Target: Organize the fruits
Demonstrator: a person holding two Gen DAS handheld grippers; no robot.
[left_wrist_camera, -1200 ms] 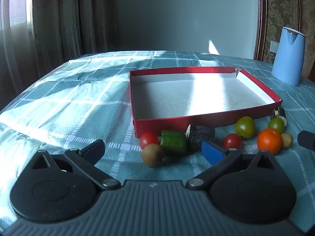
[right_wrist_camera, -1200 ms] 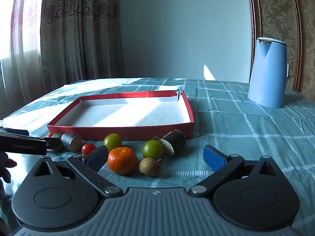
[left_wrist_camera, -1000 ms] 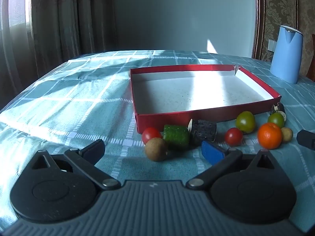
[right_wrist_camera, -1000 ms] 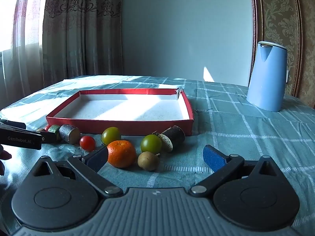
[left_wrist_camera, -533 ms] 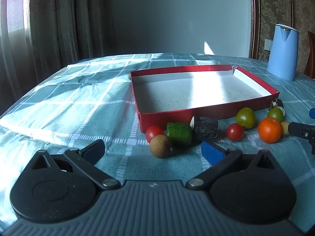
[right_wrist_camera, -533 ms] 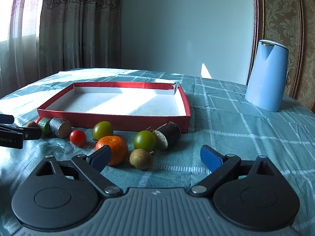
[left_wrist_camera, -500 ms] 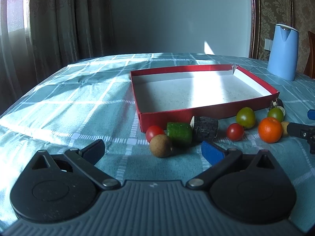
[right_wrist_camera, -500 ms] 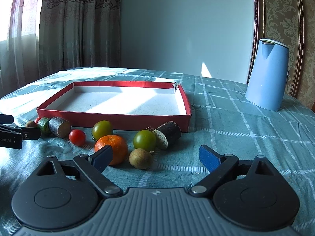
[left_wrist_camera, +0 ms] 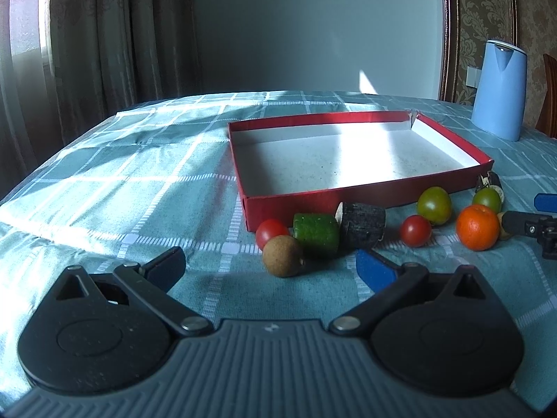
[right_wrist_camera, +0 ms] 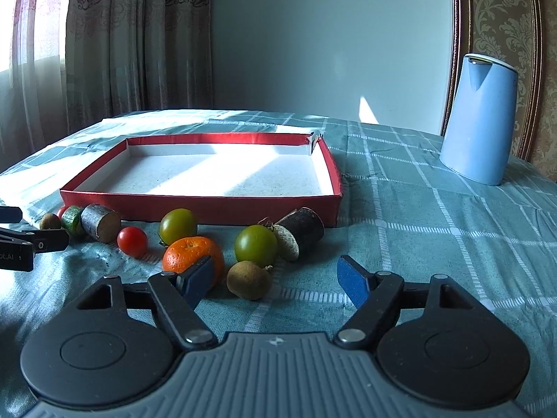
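A: While you hold both tools low over the counter (left_wrist_camera: 104, 181), your left tool (left_wrist_camera: 269, 266) is spread wide with nothing between its fingers, and the brown round fruit (left_wrist_camera: 282, 256) lies just past the gap.

B: And your right tool (right_wrist_camera: 278, 275)?

A: Released as well, fingers apart. Its left pad sits in front of the orange (right_wrist_camera: 193, 256), though you cannot tell from this view whether it touches. The small brown fruit (right_wrist_camera: 249, 279) lies on the cloth just beyond the gap.

B: Where is the rest?

A: All of it is along the near wall of the red tray (right_wrist_camera: 202, 205), outside it. From left to right in your right view: a green chunk (right_wrist_camera: 72, 220), a dark cut cylinder (right_wrist_camera: 101, 222), a red cherry tomato (right_wrist_camera: 132, 241), a green tomato (right_wrist_camera: 178, 225), then a second green tomato (right_wrist_camera: 256, 245) touching another dark cut piece (right_wrist_camera: 301, 231) by the tray's near right corner.

B: Anything more?

A: A second red tomato (left_wrist_camera: 271, 232) sits against the tray's near left corner in your left view, and a blue kettle (right_wrist_camera: 478, 118) stands far right.
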